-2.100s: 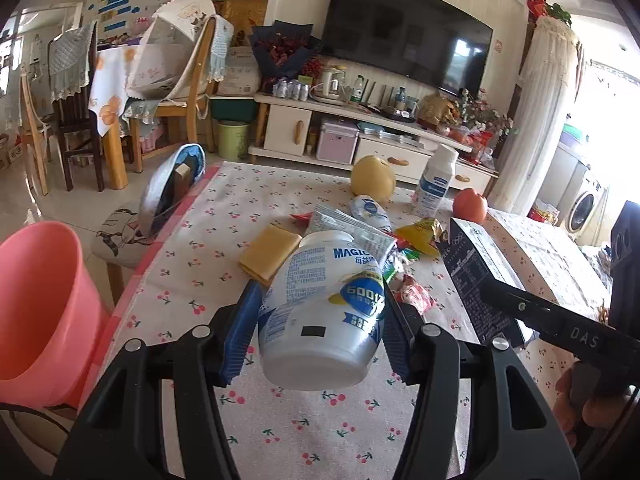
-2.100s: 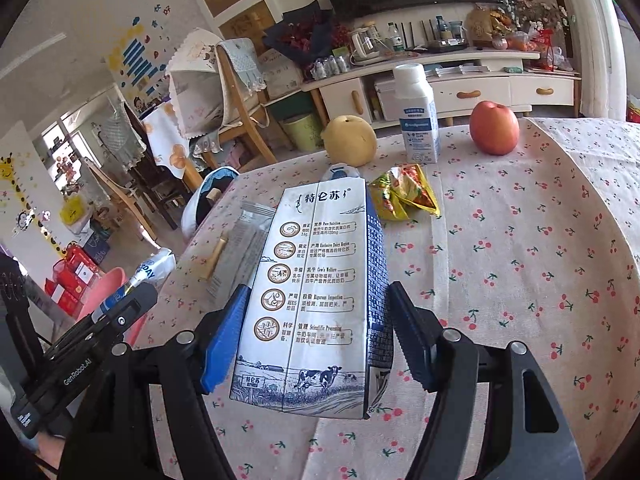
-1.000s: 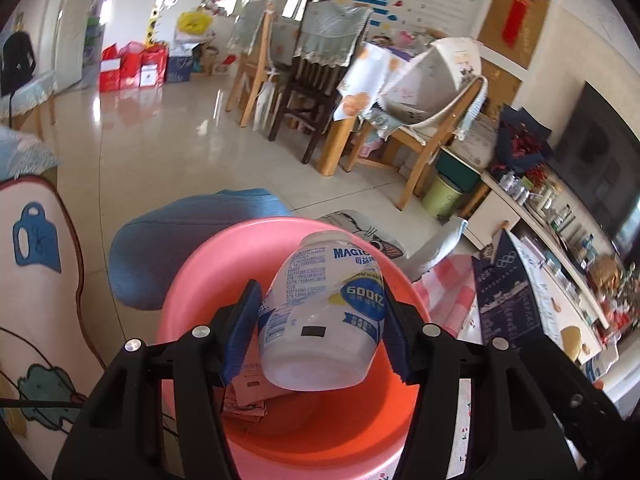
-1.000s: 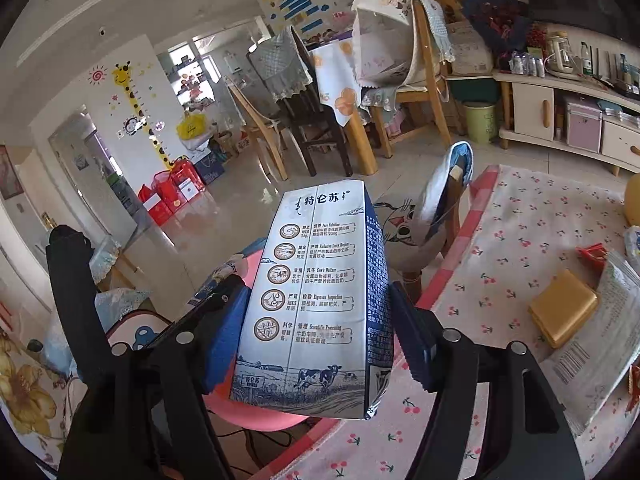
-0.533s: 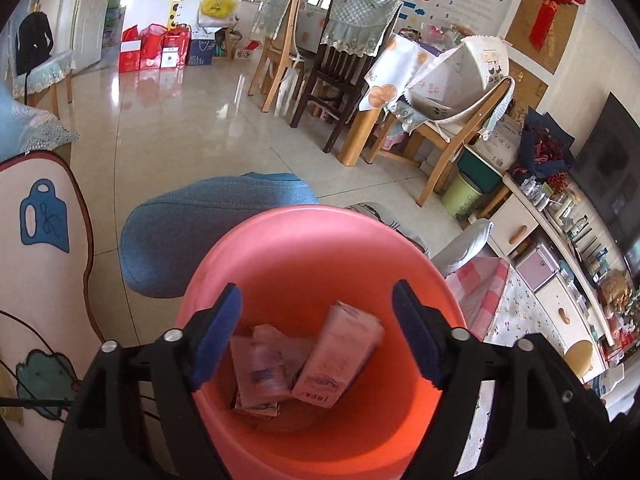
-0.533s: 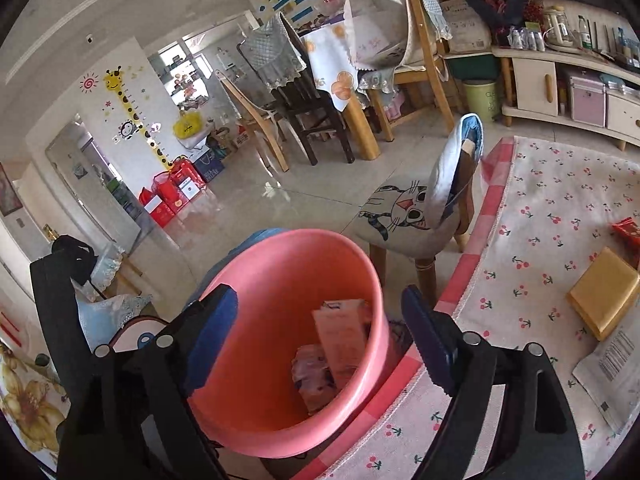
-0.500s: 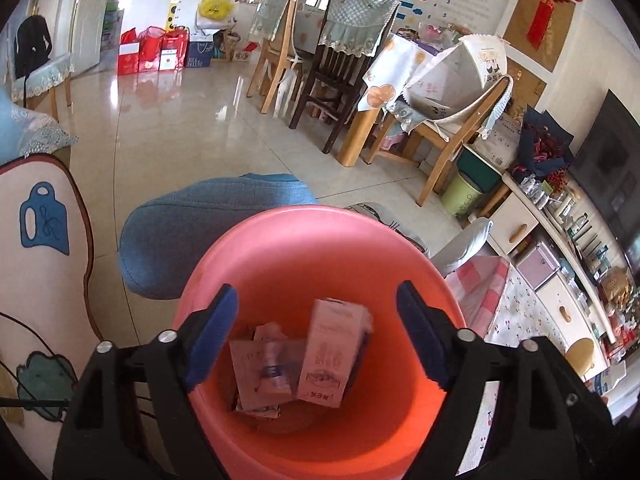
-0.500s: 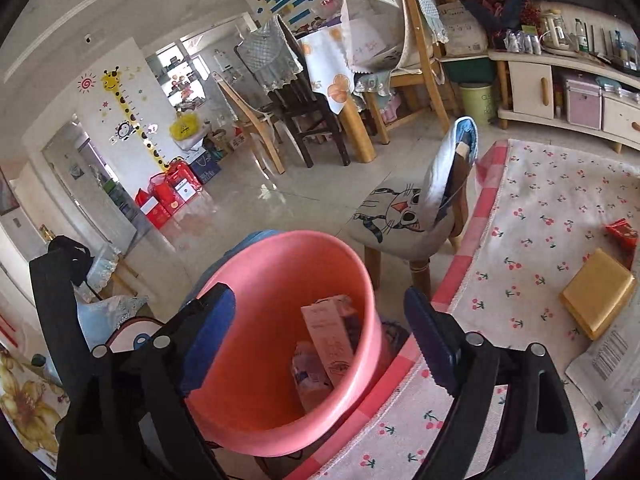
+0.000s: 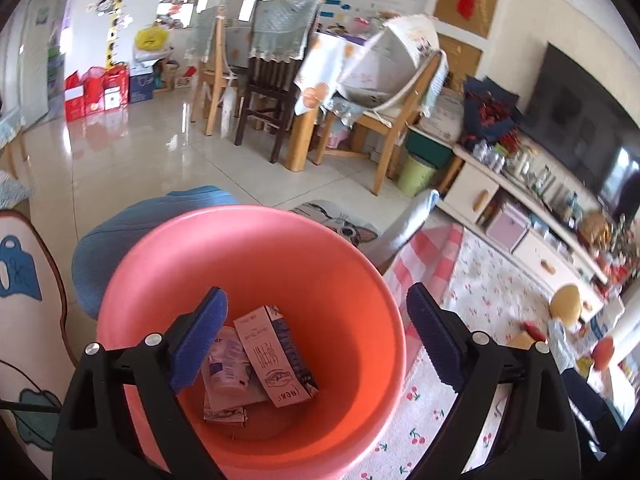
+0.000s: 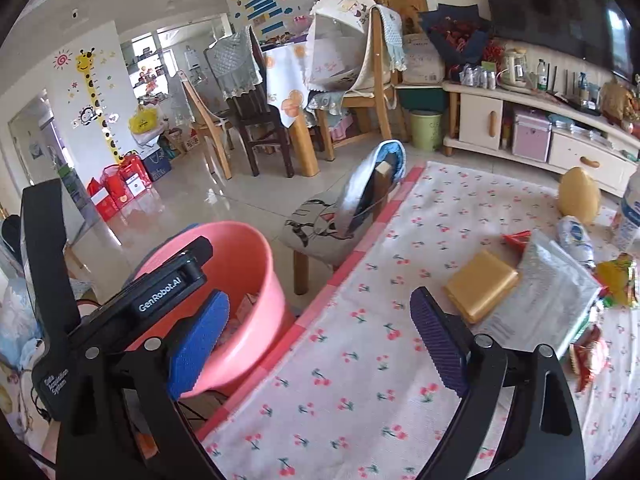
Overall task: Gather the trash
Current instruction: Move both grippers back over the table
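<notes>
Left gripper [image 9: 316, 340]: poised above the pink bucket [image 9: 360, 280], jaws spread wide after opening further just before this moment, nothing between the blue pads [image 9: 200, 336]. Inside the bucket, at the bottom: milk carton [image 9: 276, 356] lying on its side, white bottle [image 9: 228, 364] just beside it and partly behind the left pad, flattened packaging [image 9: 226, 410] beneath both. Bucket placed on the floor against the edge of the table with cherry-print cloth [image 10: 360, 380].

Right gripper [image 10: 320, 340]: held over the table edge, jaws likewise spread wide and empty, having just finished opening. To its left in that view, the black body of the left gripper in front of the bucket. Still lying on the cloth: yellow flat packet [image 10: 480, 286], silver wrapper [image 10: 552, 292] touching it, red snack wrappers [image 10: 588, 356] near the right edge, crumpled white wrapper [image 10: 574, 236], yellow-green wrapper [image 10: 618, 276]. Farther back: yellow pear [image 10: 578, 196]. Cat-print stool [image 10: 320, 228] beside the table corner.
</notes>
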Motion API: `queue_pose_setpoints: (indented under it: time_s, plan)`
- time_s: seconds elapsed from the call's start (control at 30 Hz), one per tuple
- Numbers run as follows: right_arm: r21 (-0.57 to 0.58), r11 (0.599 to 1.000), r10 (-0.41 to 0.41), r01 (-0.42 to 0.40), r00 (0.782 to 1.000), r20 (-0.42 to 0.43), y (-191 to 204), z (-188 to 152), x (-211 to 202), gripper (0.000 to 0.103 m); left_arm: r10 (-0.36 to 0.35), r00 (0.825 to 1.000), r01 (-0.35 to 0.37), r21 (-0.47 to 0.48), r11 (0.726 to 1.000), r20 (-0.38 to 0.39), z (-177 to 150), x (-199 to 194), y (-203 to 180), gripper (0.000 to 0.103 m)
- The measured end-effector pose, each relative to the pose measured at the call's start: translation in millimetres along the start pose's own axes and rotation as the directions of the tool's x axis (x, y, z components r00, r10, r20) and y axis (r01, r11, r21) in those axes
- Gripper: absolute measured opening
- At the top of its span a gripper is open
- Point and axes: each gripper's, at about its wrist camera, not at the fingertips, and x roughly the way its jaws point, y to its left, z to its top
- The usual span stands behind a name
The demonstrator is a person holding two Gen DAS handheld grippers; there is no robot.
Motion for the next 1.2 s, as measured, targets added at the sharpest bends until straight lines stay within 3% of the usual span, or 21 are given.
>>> queue_pose_setpoints:
  time_s: [0.13, 0.43, 0.6, 1.2]
  plan:
    - [-0.006, 0.999, -0.053, 0.053, 0.999, 0.008, -18, -8, -14, 0.091, 0.014, 0.999, -0.011, 0.059, 0.998, -0.048, -7, 1, -17, 0.095]
    - [-0.013, 0.988, -0.154, 0.155, 0.988, 0.018, -54, -29, -44, 0.091, -0.047, 0.998, 0.051, 0.164, 0.985, -0.029, -25, -14, -51, 0.098]
    - [-0.029, 0.98, -0.196, 0.197, 0.98, 0.033, -66, -39, -60, 0.092, -0.054, 0.999, 0.053, 0.266, 0.963, -0.004, -34, -22, -77, 0.099]
    - [0.028, 0.957, -0.291, 0.29, 0.955, 0.05, -123, -65, -102, 0.092, -0.121, 0.992, 0.091, 0.442, 0.892, 0.041, -70, -48, -147, 0.099]
